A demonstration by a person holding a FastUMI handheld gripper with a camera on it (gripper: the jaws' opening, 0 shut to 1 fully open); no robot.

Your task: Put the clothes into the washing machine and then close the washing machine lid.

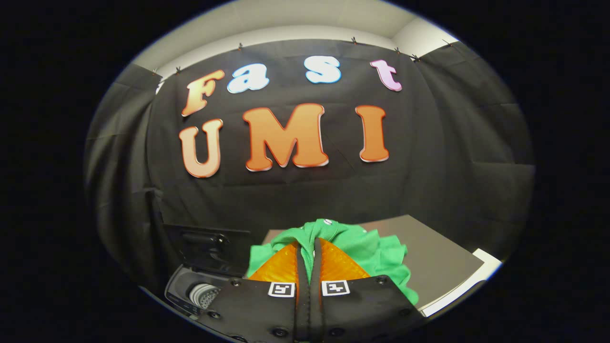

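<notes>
A bunched green garment [367,247] hangs from my gripper [305,245], whose two fingers are pressed together on a fold of the cloth. The garment drapes over and to the right of the fingers, lifted above the grey table [438,257]. Down to the left of the fingers stands the small washing machine [190,290]. Its dark lid [207,247] is raised upright at the back, and the perforated drum [205,295] shows through the open top. The lower part of the garment is hidden behind the fingers.
The grey table's white front edge [457,293] runs along the right, below the garment. The booth's black cloth wall [457,157] closes the space behind the table and the machine.
</notes>
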